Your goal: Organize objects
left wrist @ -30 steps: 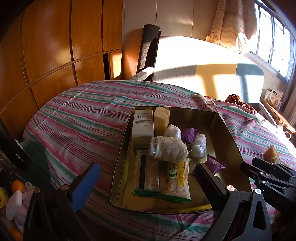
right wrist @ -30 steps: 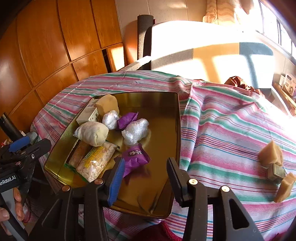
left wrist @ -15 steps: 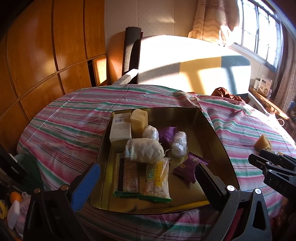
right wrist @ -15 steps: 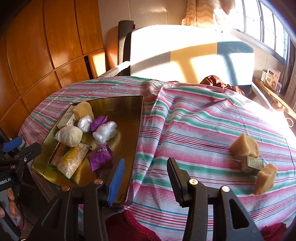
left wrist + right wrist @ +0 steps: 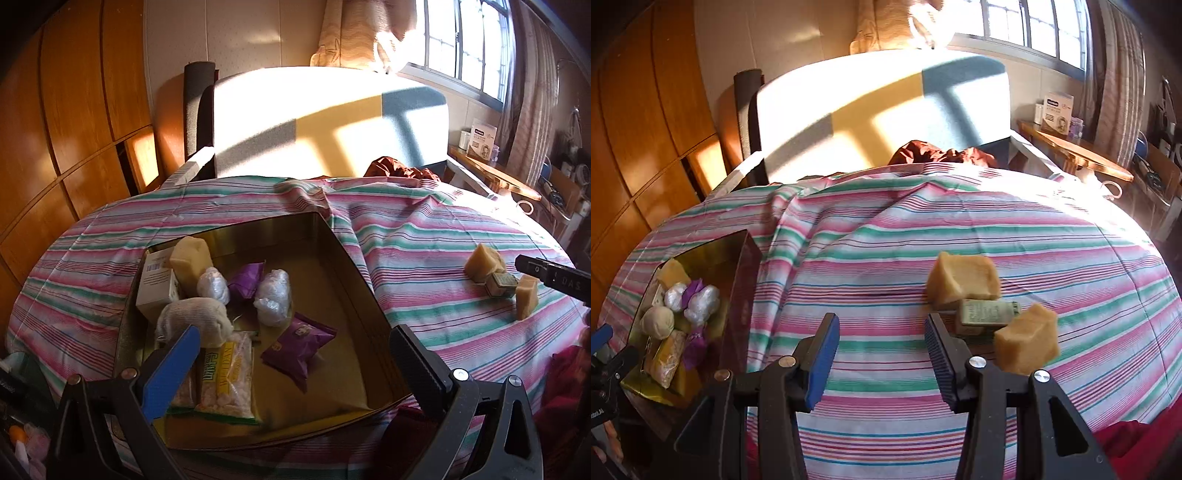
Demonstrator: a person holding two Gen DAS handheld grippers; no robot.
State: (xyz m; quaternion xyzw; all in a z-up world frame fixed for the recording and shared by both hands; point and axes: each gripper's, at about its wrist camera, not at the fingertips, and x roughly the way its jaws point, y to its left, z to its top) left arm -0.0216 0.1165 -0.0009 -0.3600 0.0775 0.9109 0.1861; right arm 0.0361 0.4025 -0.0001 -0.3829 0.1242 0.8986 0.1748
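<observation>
Your left gripper [image 5: 295, 354] hangs with its jaws spread wide over the near edge of the gold tin [image 5: 354, 266], holding nothing. Your right gripper [image 5: 881, 345] is also wide apart and empty, low over the striped cloth [image 5: 886, 240], just left of the three loose things.

Those three sit in a tight cluster, well to the right of the tin: a tan block [image 5: 962, 277] at the back, a small green box [image 5: 986, 314] lying flat with its long axis running left to right, and a second tan block [image 5: 1027, 339] nearest you, standing upright in the left view and touching the box's right end.

Inside the tin, a white carton [image 5: 157, 284] and a pale yellow block [image 5: 190, 264] stand at the back left, long axes running away from you. In front lie two clear wrapped bundles [image 5: 273, 295], a cloth ball [image 5: 192, 321], two purple packets [image 5: 299, 343], and two long snack bags [image 5: 227, 376] side by side, pointing lengthwise toward you. The tin's right half is bare metal.
</observation>
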